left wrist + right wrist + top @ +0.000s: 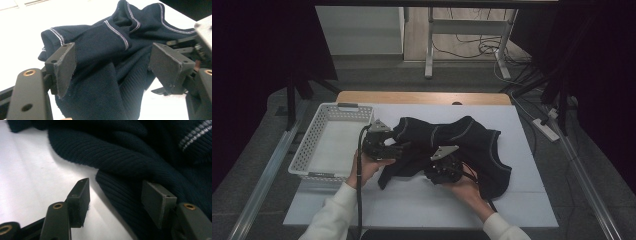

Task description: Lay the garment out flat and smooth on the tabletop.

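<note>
Lying crumpled across the middle of the white tabletop (522, 200) is a dark navy knit garment (472, 145), its pale-striped trim showing along the edges toward the upper right of the high view. At the frame's centre-left, the left claw (398, 148) is reaching into the garment's left side; in the left gripper view its jaws are standing wide apart with a bunched fold of the fabric (110, 65) sitting between them, unpinched. Just right of centre, the right claw (443, 172) is resting low at the garment's near edge; in the right gripper view its jaws are spread, one over bare tabletop, the other against the ribbed hem (120, 187). A white perforated basket (312, 137) is sitting at the left, just beside the left hand (364, 167).
</note>
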`<state>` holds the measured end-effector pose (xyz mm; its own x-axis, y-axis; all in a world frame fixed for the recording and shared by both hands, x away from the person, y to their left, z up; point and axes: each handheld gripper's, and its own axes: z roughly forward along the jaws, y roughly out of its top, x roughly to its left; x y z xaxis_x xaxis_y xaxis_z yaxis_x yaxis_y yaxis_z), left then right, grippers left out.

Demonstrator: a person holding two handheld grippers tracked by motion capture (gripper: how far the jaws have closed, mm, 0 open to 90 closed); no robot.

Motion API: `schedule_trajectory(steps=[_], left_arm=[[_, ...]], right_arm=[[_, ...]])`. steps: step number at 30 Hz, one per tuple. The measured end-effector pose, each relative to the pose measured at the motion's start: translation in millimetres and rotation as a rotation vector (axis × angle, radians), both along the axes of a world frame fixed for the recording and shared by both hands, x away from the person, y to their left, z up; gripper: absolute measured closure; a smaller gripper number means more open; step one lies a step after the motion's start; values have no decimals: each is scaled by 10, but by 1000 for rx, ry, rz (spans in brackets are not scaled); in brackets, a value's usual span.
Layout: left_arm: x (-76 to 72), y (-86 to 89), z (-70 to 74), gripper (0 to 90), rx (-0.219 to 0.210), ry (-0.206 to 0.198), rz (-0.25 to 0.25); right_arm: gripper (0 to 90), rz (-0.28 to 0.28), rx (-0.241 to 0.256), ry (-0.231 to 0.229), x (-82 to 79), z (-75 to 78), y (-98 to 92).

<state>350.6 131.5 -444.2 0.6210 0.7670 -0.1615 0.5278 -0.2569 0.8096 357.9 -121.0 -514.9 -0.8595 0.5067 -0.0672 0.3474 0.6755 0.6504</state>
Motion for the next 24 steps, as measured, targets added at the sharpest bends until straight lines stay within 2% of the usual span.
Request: schedule_trajectory(steps=[3, 7, 10, 13, 19, 24], left_arm=[[7, 4, -5, 229, -2, 3, -1], [8, 2, -6, 228, -3, 4, -2], [7, 4, -5, 227, -3, 4, -2], [11, 10, -7, 227, -4, 4, -1], [10, 23, -3, 224, -9, 5, 1], [2, 51, 18, 223, -14, -1, 5]], right_arm=[[404, 4, -54, -37, 30, -27, 55], [502, -19, -51, -46, 64, -27, 53], [655, -32, -38, -48, 95, -22, 17], [795, -19, -3, -17, 133, -18, -26], [825, 4, 4, -14, 118, -4, -45], [826, 27, 42, -5, 24, 122, -111]])
